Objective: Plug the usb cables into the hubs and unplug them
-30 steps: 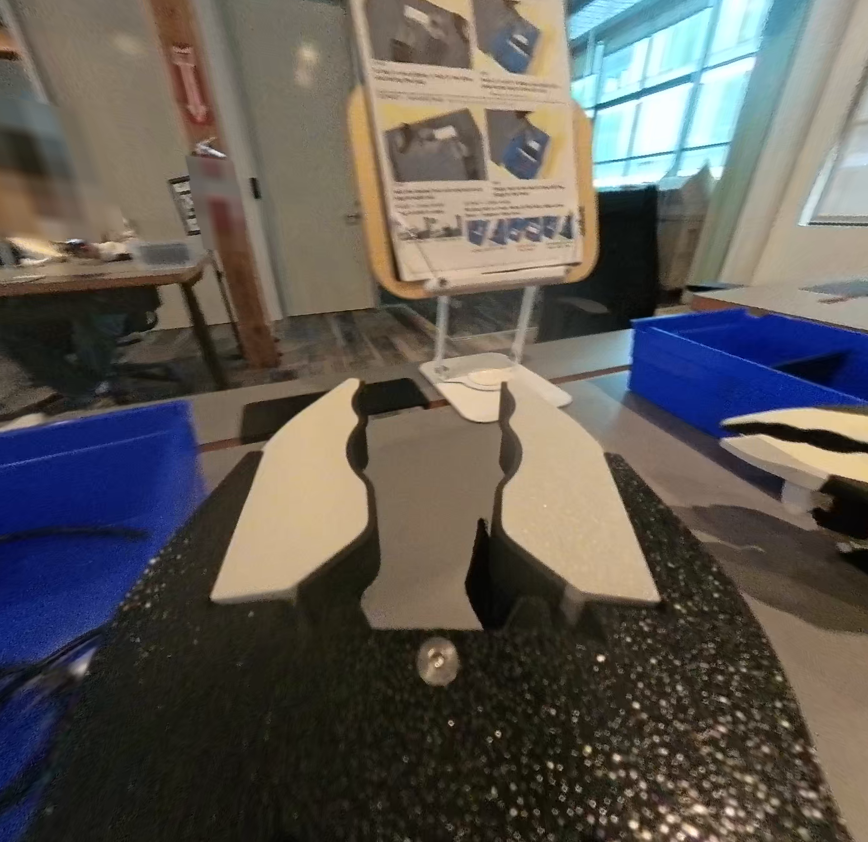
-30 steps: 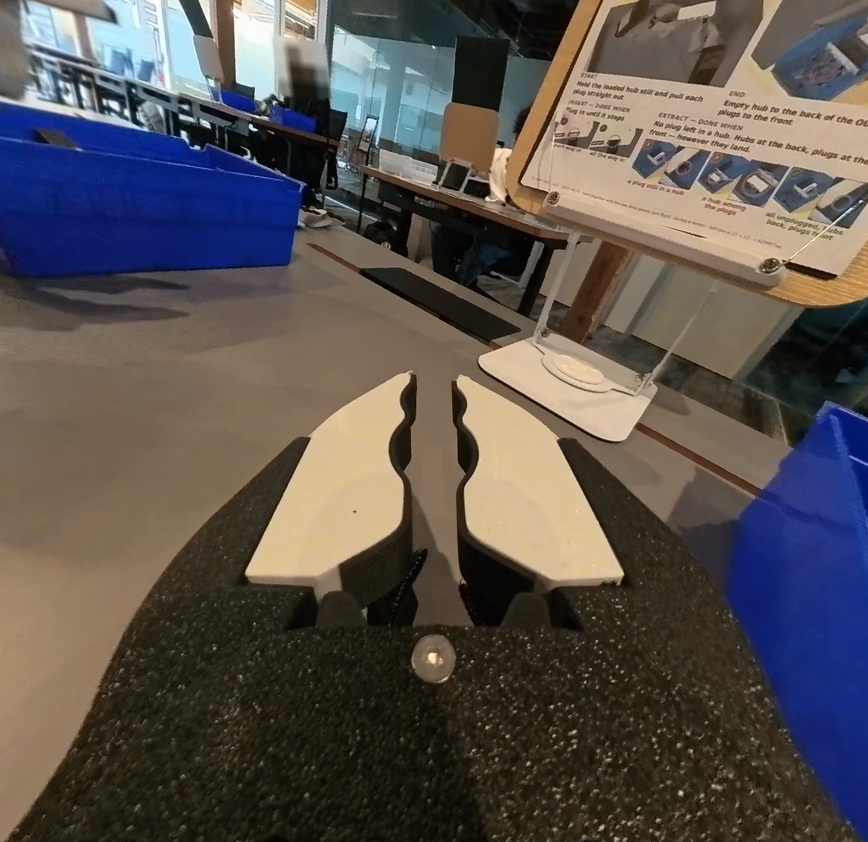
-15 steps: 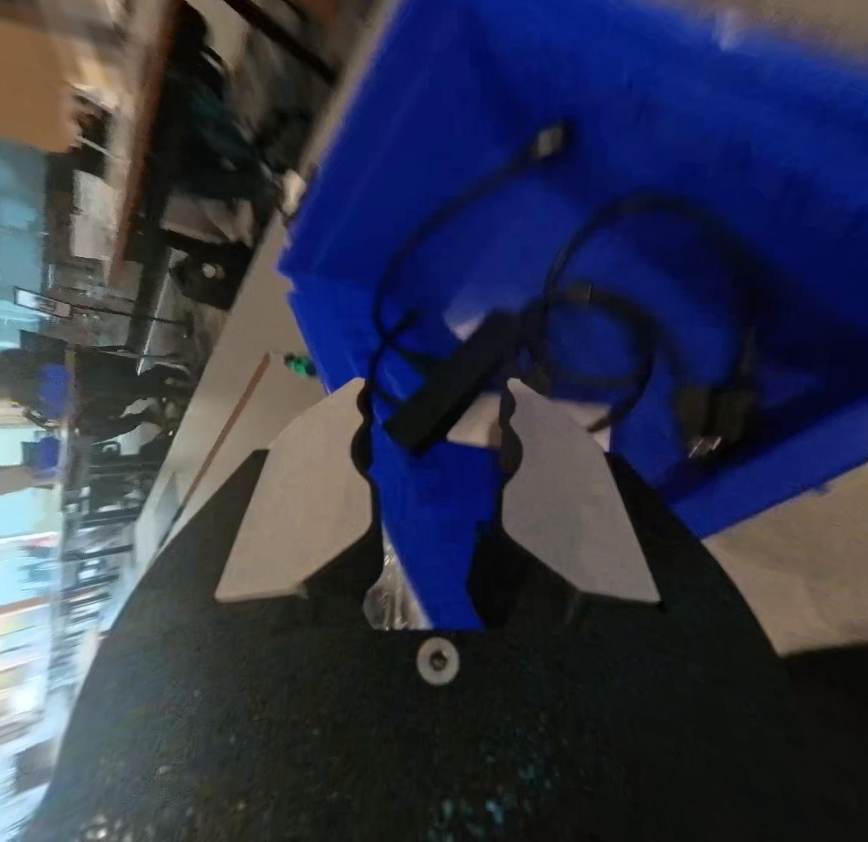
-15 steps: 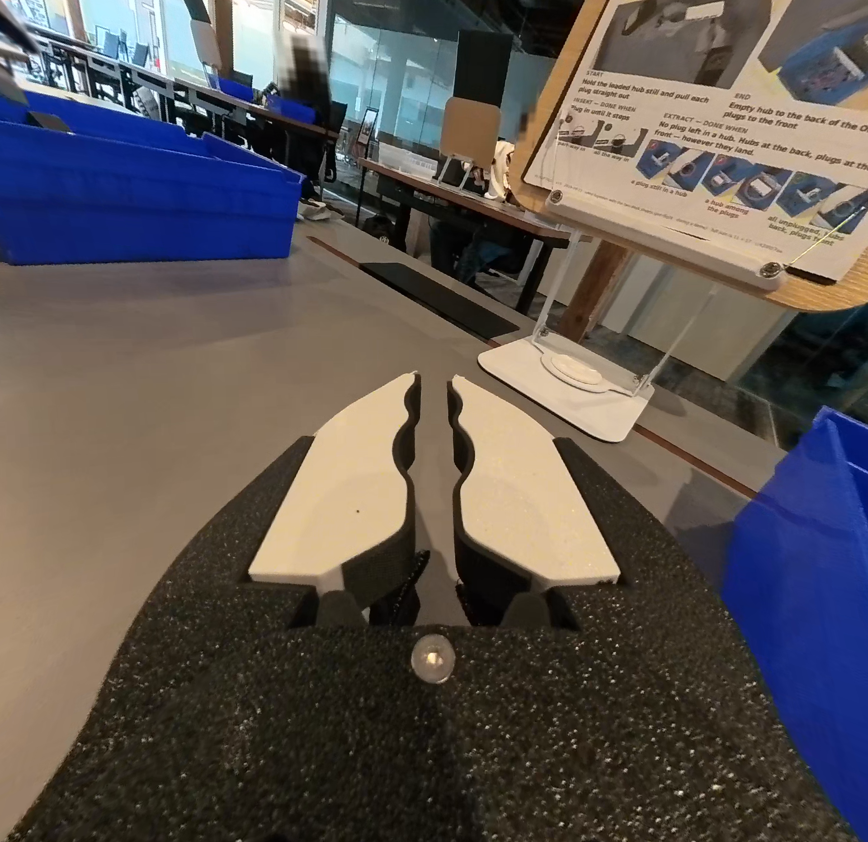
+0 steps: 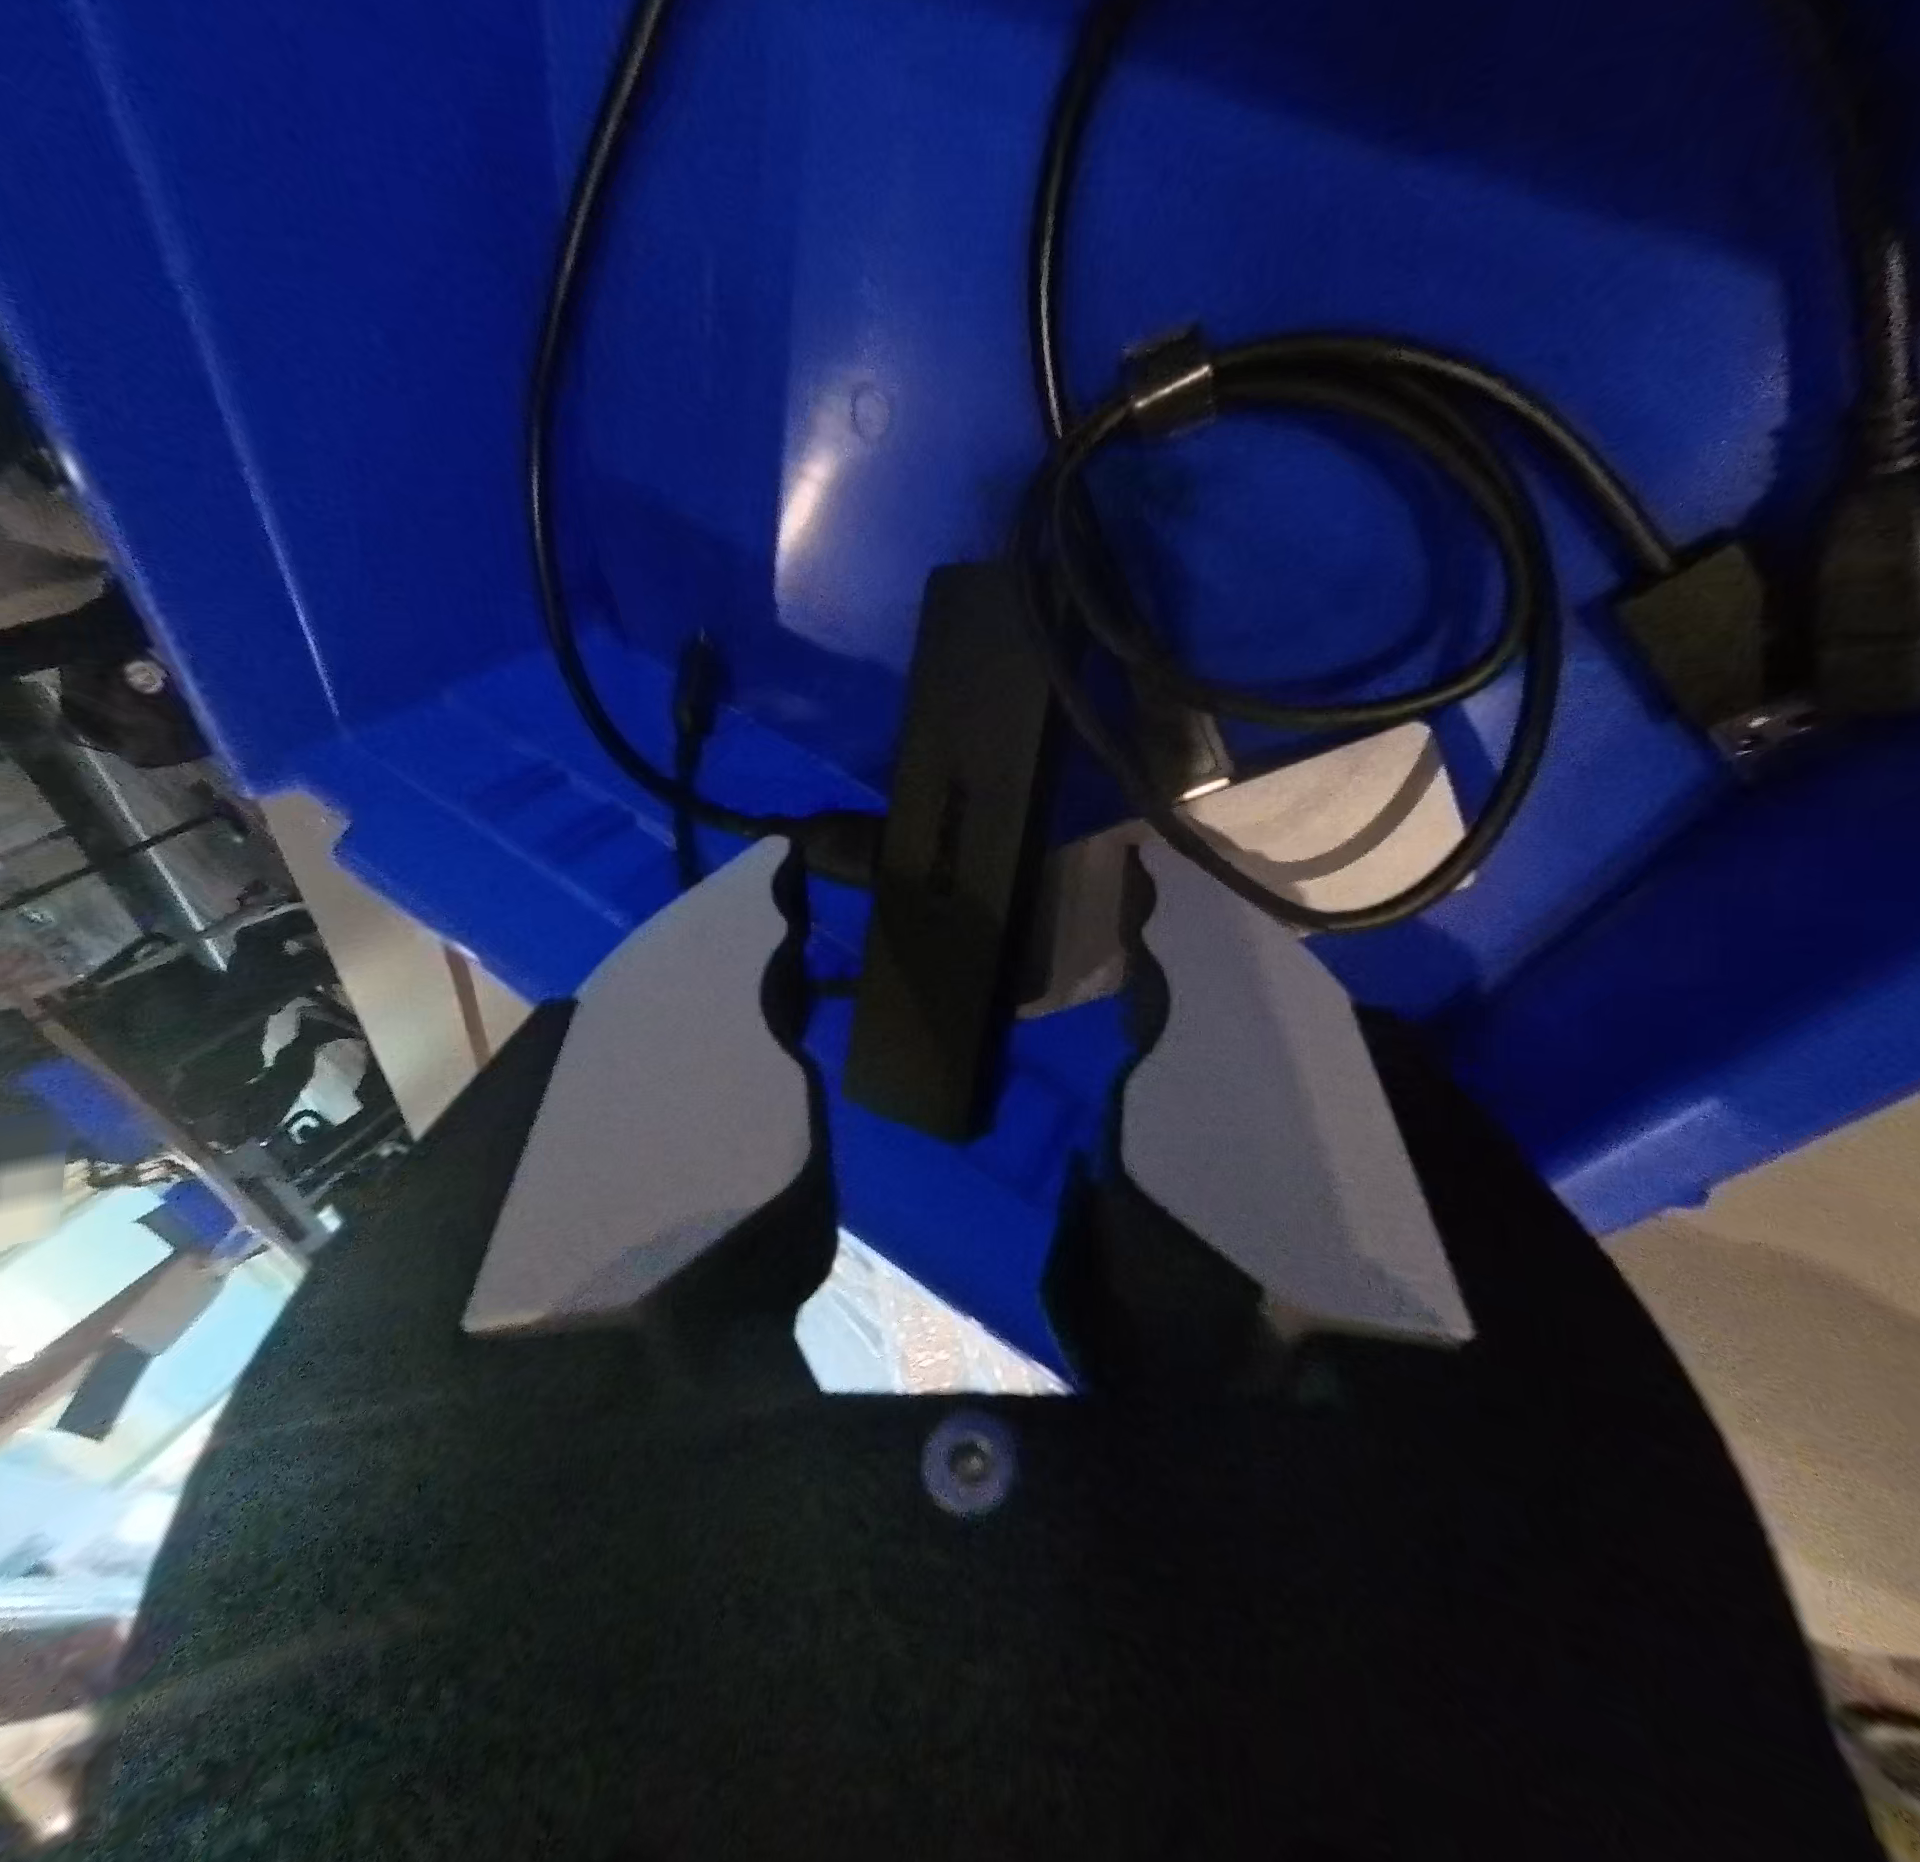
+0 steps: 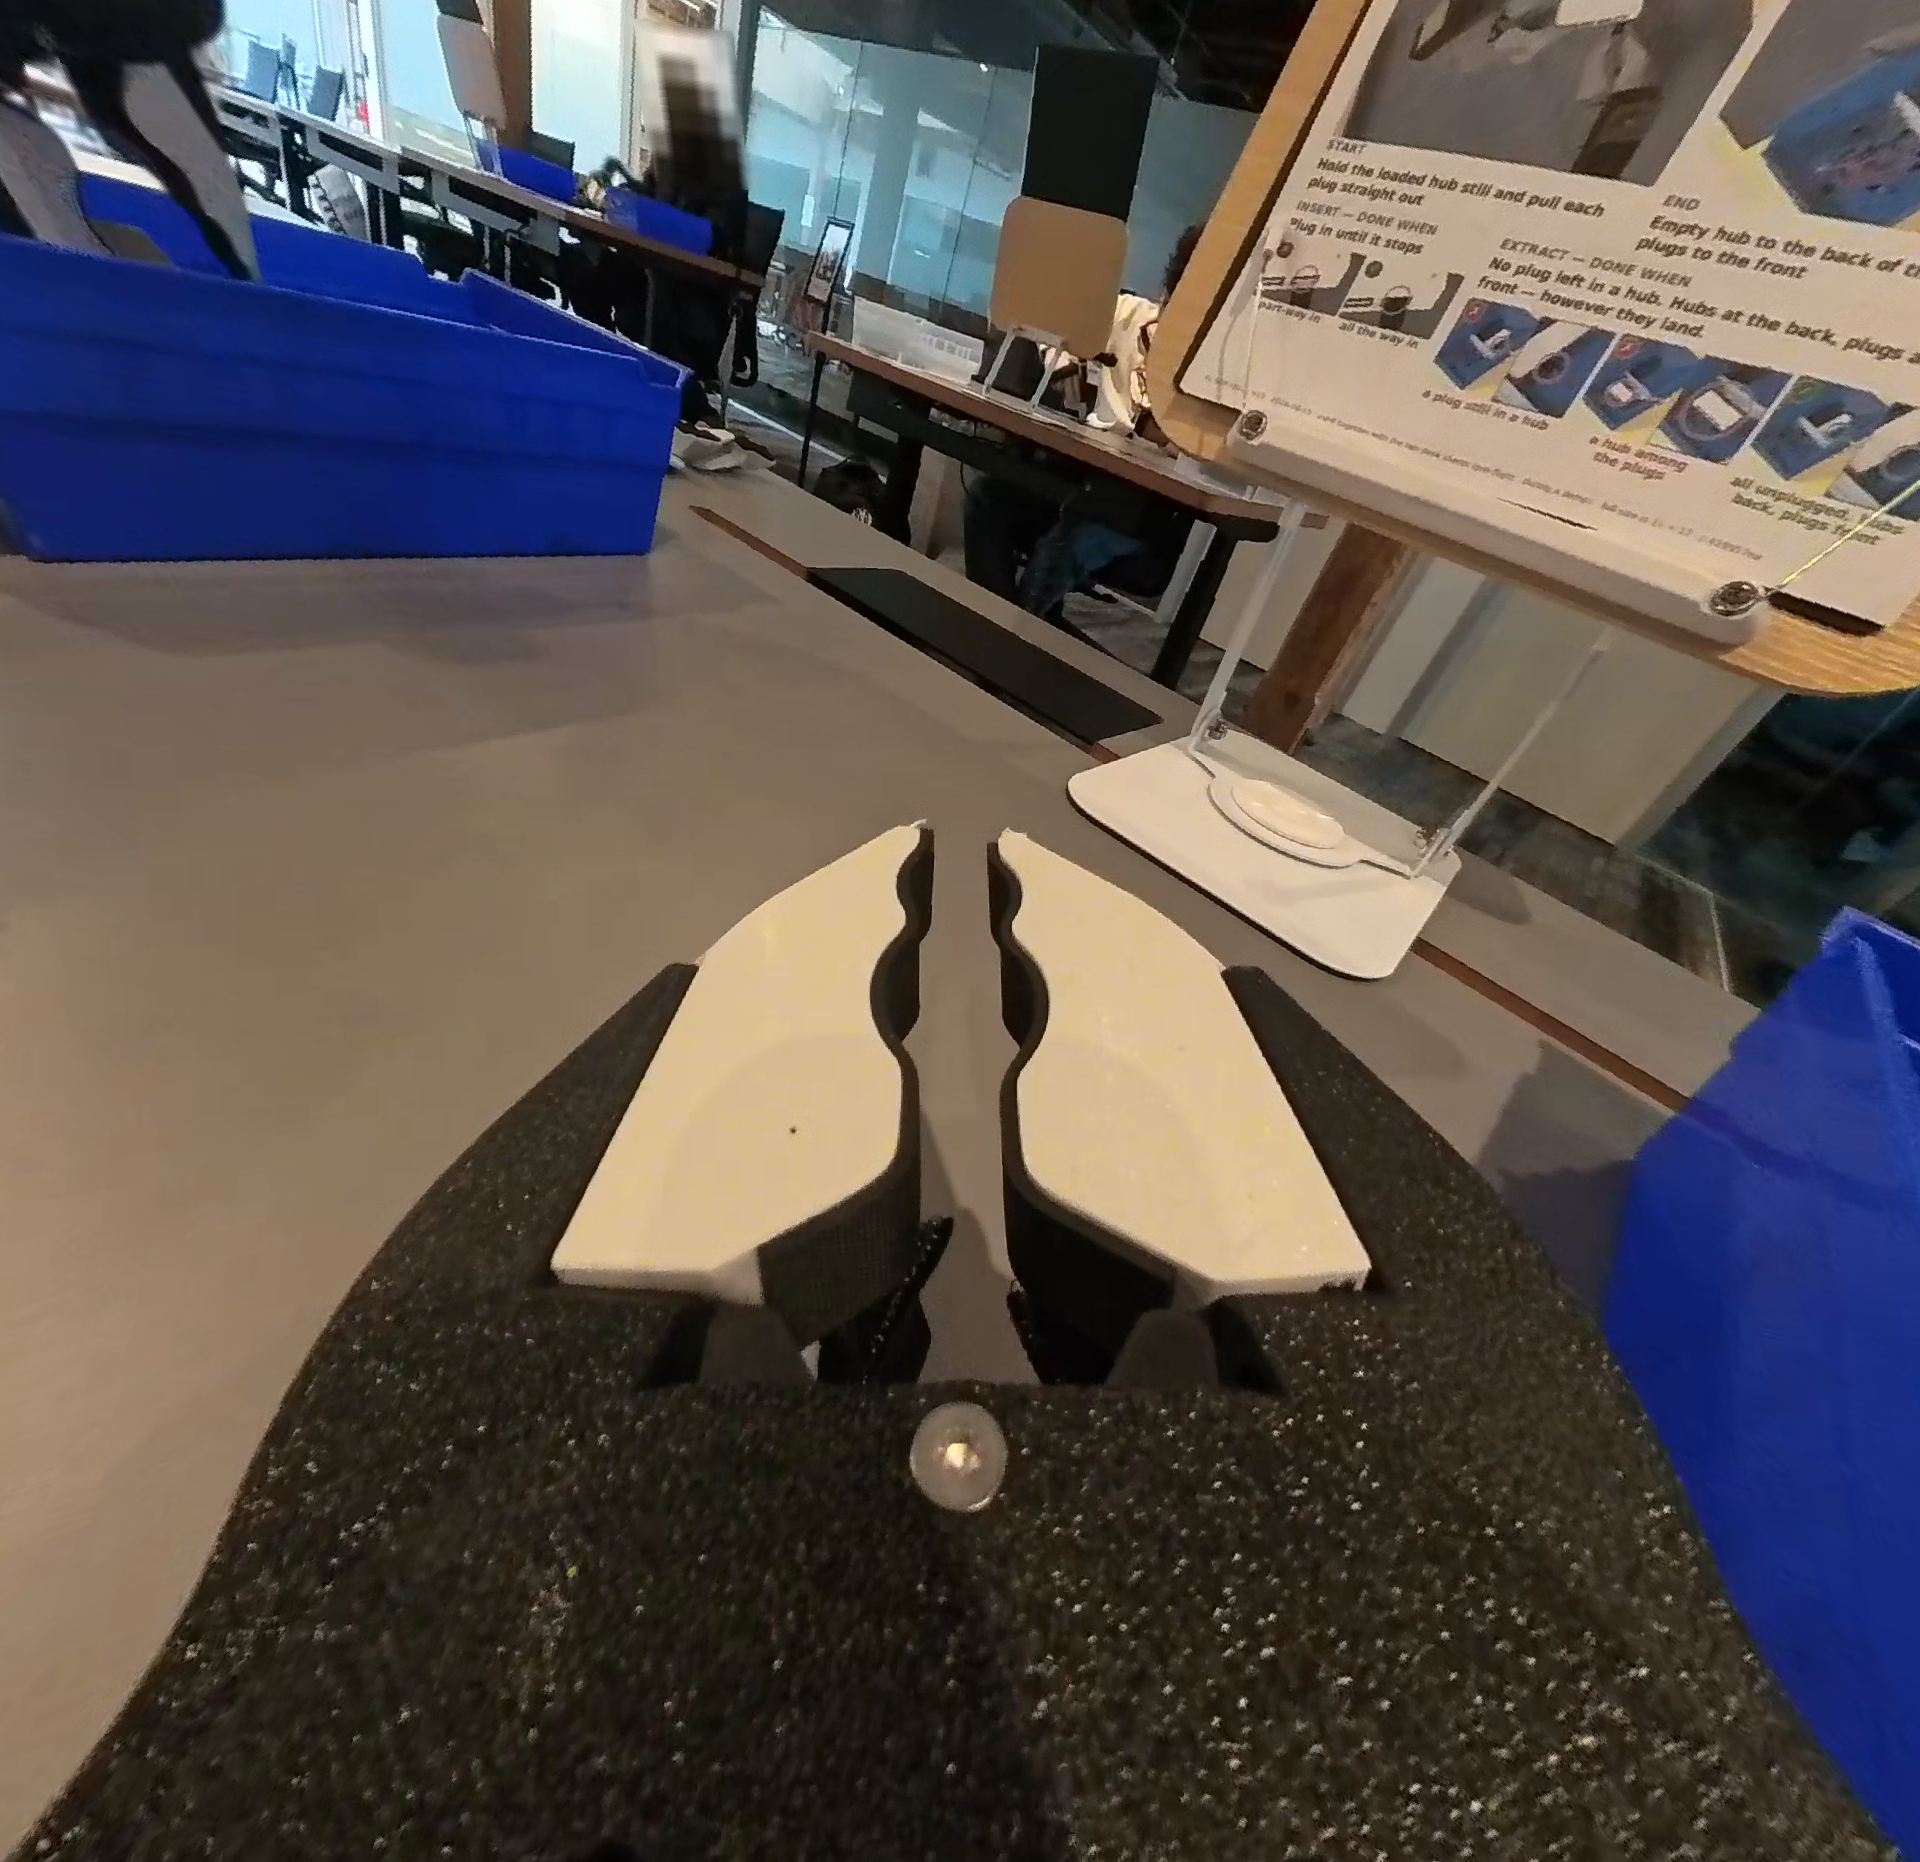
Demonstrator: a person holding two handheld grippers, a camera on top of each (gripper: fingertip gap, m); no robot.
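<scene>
Black hub (image 5: pixel 951 856) btwn left hand-held gripper (image 5: pixel 961 856) fingers, cables (image 5: pixel 1496 607) coiled beside — blue bin (image 5: pixel 312 358)

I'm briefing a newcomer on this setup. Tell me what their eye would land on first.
First, the black hub lying in the blue bin, right between the open left gripper fingers, with looped black cables beside it. Next, the right gripper, nearly closed and empty over the grey table, facing an instruction board.

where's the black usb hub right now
In the left wrist view, the black usb hub lies inside the blue bin, lined up between the open fingers of the left gripper, with a coiled black cable just to its right.
</scene>
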